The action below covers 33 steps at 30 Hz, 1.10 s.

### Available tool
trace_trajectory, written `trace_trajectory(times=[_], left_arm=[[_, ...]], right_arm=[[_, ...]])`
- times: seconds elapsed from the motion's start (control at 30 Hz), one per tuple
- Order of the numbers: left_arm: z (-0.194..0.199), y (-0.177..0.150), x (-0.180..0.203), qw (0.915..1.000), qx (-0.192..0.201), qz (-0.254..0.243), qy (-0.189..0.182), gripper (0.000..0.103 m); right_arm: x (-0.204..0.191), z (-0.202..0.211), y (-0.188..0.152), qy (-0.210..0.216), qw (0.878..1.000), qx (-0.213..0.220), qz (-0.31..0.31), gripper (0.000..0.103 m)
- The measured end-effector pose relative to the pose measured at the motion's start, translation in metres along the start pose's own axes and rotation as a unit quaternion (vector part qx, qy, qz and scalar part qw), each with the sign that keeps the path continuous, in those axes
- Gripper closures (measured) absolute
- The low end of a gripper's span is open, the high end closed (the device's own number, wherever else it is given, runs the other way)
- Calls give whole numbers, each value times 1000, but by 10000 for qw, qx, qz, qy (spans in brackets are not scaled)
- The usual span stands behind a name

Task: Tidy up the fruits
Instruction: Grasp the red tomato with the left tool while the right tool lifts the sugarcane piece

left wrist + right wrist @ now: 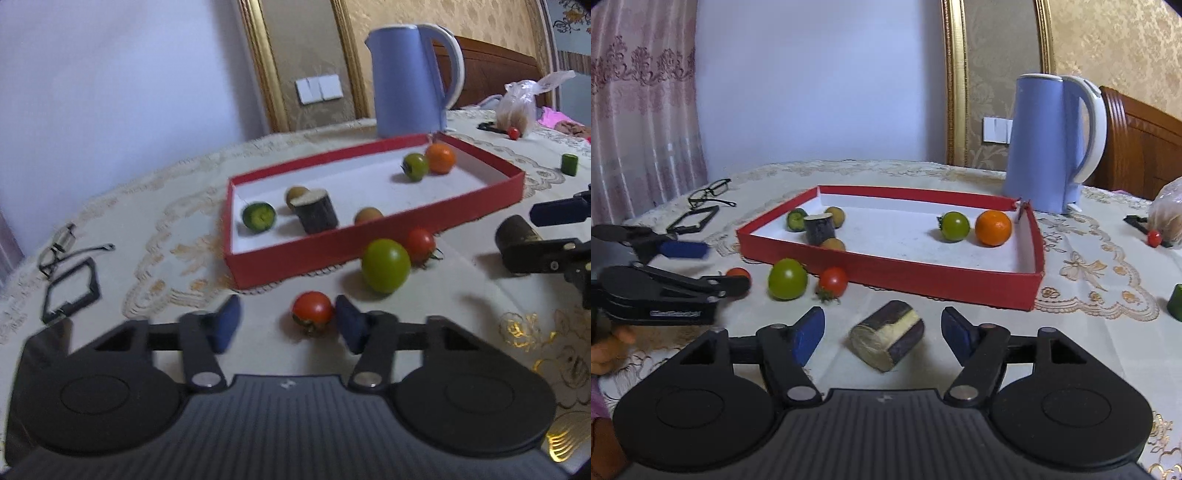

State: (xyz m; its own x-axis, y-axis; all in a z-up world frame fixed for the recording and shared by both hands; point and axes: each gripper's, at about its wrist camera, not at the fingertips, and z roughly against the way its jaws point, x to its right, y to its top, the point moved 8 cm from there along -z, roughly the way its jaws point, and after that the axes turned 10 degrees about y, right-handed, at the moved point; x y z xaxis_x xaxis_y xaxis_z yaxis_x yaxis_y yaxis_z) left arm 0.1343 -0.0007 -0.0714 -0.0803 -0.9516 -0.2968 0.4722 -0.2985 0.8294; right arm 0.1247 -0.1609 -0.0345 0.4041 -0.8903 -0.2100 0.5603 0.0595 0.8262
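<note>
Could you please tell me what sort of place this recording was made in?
Probably a bedroom or living space in a home: a lace-patterned cream tablecloth, a lilac-blue electric kettle, and a carved wooden headboard behind it.

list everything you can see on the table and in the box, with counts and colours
red box: 1, red walls, white floor, mid table
orange: 1, orange, in box, far right corner
green tomato: 1, in box, beside the orange
eggplant piece: 1, dark, upright in box, left end
brown round fruits: 2, in box by that piece
green cut fruit: 1, in box, left end
large green tomato: 1, on cloth before box
red tomatoes: 2, on cloth before box
lying eggplant piece: 1, dark, pale cut ends
kettle: 1, blue, behind box
glasses: 1, black, left
left gripper: open, around one red tomato
right gripper: open, around the lying eggplant piece
</note>
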Motion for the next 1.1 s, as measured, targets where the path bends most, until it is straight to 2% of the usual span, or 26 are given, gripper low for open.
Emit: trace_trajectory(times=[0.03, 0.1, 0.13, 0.47, 0.67, 0.93, 1.1], left_arm=[[-1, -1, 1, 10000, -41, 10, -85, 67], [0, -1, 3, 9998, -34, 19, -182, 73], [0, -2, 4, 9998, -20, 14, -215, 79], [8, 3, -5, 9991, 220, 268, -245, 79], [10, 10, -7, 9990, 248, 364, -92, 79], [11, 28, -9, 9983, 305, 373, 335, 79], [5, 36, -8, 9981, 192, 431, 400, 79]], right_arm=[[0, -1, -1, -24, 10000, -18, 20, 34], [0, -3, -2, -66, 9999, -67, 46, 34], [0, -4, -3, -75, 9999, -90, 54, 34], [-5, -11, -8, -87, 9993, -294, 213, 34], [3, -10, -8, -79, 9996, -272, -22, 58], [3, -4, -7, -13, 9998, -163, -58, 58], [3, 3, -5, 31, 10000, -59, -62, 58]])
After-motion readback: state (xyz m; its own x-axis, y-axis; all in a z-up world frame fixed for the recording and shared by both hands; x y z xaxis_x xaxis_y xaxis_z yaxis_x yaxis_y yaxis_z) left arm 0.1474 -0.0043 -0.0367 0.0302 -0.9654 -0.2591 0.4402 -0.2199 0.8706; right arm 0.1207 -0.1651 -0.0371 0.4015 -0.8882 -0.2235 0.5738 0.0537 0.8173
